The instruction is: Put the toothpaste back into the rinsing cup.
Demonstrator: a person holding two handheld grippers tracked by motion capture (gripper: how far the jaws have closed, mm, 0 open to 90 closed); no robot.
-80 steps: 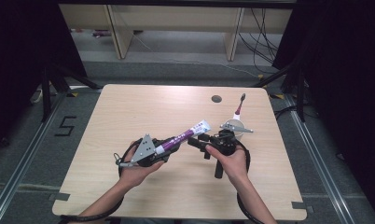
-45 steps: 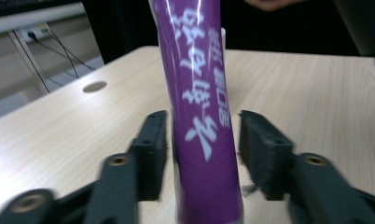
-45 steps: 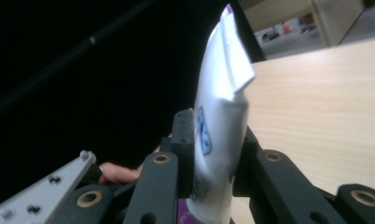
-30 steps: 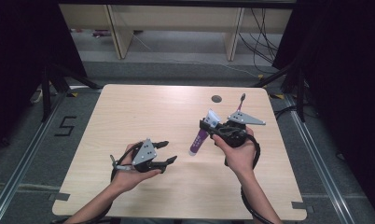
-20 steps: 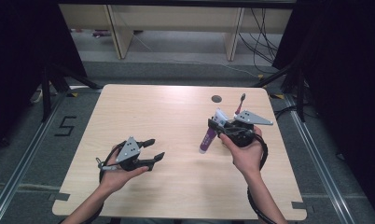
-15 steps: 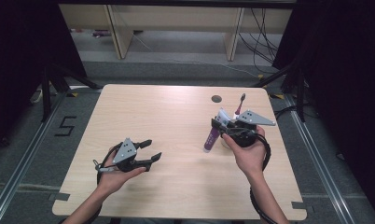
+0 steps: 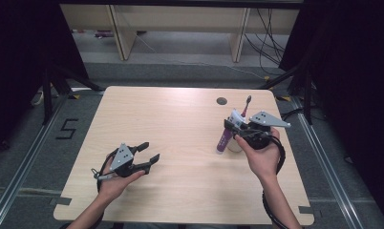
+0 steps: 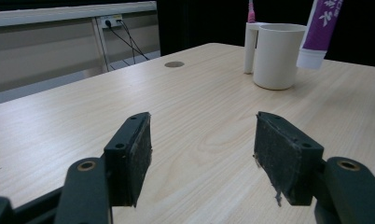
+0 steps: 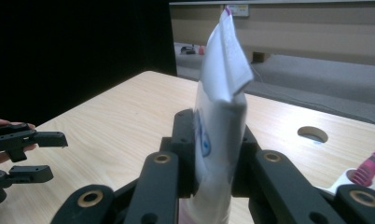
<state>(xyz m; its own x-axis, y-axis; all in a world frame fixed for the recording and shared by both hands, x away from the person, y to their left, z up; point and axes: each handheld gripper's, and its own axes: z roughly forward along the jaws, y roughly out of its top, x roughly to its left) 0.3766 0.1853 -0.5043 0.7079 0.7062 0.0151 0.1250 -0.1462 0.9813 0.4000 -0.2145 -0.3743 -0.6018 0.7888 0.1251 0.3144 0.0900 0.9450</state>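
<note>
The tube (image 7: 227,134) was held between the clenched jaws of the right gripper (image 7: 239,131), cap end down and crimped tail up. In the right gripper view the jaws were seen pressed on both flat faces of the tube (image 9: 219,126), near its upper end, with the crimp standing clear above them. The cap hung close above the worktop (image 7: 180,119), just beside the cup (image 8: 278,55).

The tube was judged to be light and soft-walled. A plastic laminate skin of this kind was expected to dent under pressure and to be somewhat slippery. The flat, wide tail section was judged the better place for a grip, since the faces lay parallel to the pads there; the rounded body nearer the cap was expected to bulge and slide. Excess squeeze was to be avoided, as contents could be forced toward the cap.

The cup was a plain cream cylinder, smooth and rigid, with a side holder carrying a brush (image 8: 251,10) with a pink handle. The worktop was pale wood-grain laminate, matt and level.

The left gripper (image 7: 147,151) was held apart from the tube, its jaws released and nothing between the dark, textured pads (image 8: 140,154).
</note>
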